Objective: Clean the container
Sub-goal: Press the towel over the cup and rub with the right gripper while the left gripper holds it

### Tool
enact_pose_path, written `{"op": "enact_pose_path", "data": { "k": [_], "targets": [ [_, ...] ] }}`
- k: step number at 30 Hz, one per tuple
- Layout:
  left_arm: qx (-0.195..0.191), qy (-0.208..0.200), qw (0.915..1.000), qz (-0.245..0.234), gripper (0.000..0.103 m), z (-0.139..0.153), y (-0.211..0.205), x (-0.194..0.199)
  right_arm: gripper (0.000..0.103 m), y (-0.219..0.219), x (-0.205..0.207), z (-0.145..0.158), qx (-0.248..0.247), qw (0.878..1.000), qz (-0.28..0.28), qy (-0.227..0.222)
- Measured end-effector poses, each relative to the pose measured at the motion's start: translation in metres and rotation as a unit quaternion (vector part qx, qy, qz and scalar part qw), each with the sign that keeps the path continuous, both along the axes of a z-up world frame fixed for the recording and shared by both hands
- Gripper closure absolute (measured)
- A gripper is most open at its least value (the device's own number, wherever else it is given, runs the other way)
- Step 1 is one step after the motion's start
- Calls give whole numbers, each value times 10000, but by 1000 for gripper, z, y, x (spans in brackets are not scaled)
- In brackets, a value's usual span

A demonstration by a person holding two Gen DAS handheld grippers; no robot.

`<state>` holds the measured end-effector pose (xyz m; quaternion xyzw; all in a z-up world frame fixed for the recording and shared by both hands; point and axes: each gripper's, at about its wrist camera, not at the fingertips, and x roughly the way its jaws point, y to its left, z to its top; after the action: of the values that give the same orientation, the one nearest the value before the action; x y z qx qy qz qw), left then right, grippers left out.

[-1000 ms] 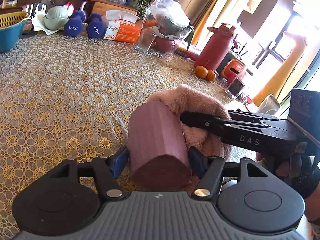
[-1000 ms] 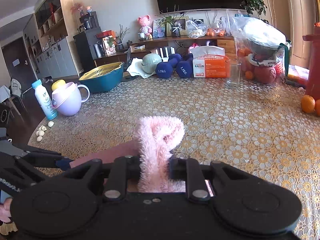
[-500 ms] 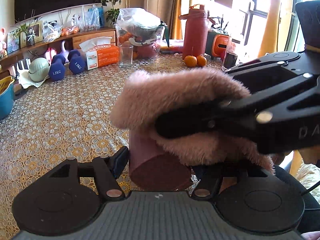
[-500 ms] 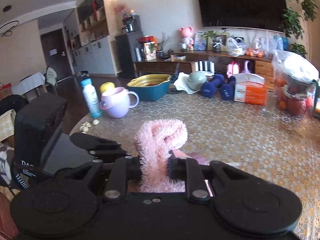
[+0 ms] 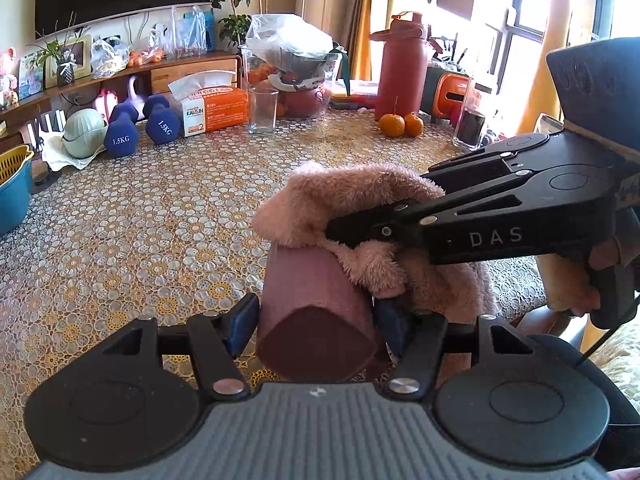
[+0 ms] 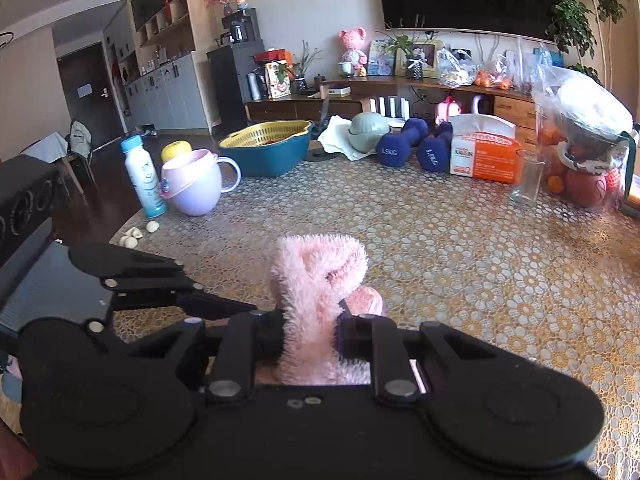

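A mauve faceted container (image 5: pixel 308 280) lies on its side, base towards the camera, clamped between the blue pads of my left gripper (image 5: pixel 316 320). A fluffy pink cloth (image 5: pixel 344 196) is draped over the container's far end. My right gripper (image 5: pixel 336 228) reaches in from the right, shut on the cloth and pressing it against the container. In the right wrist view the cloth (image 6: pixel 320 264) stands up between the shut fingers of the right gripper (image 6: pixel 312 332), and the left gripper (image 6: pixel 240 306) points in from the left. The container's mouth is hidden by the cloth.
Everything is held above a table with a gold lace cover (image 5: pixel 140 220). At the back stand an empty glass (image 5: pixel 263 110), a tissue box (image 5: pixel 212 108), blue dumbbells (image 5: pixel 160 120), two oranges (image 5: pixel 400 124) and a red bottle (image 5: pixel 402 68). A lilac mug (image 6: pixel 196 188) and a blue basin (image 6: pixel 268 148) stand far left.
The right gripper carried the cloth from behind the container up over its top, then back down onto its far end. Both grippers turned, so the room shifted in both views.
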<state>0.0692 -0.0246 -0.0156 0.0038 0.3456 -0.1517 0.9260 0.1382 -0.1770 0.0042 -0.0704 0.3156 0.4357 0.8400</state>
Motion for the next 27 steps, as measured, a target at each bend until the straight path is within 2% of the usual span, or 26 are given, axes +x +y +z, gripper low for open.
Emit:
{"op": "enact_pose_path", "data": {
  "k": [4, 7, 10, 13, 17, 20, 24, 27],
  "targets": [
    [23, -64, 10000, -17, 40, -1, -1, -1, 85, -16, 13, -11, 129, 9991, -315, 256],
    [51, -97, 9999, -29, 40, -1, -2, -1, 85, -27, 16, -17, -22, 9981, -569, 224],
    [29, -78, 10000, -30, 40, -1, -1, -1, 85, -35, 15, -26, -374, 9956, -841, 160],
    [19, -76, 10000, -36, 40, -2, 1, -2, 86, -46, 10, -17, -197, 9953, -944, 129],
    [48, -96, 9999, -57, 40, -1, 0, -1, 86, -42, -4, 14, 134, 9975, -683, -150],
    [64, -111, 9999, -54, 40, -1, -2, -2, 85, -27, -15, 32, 236, 9990, -256, -287],
    [85, -113, 9999, -78, 40, -1, -2, -2, 86, -1, -26, 28, 128, 9994, 249, -220],
    [149, -137, 9997, -120, 40, -1, -4, -3, 86, 11, -30, 19, 42, 9990, 424, -118]
  ]
}}
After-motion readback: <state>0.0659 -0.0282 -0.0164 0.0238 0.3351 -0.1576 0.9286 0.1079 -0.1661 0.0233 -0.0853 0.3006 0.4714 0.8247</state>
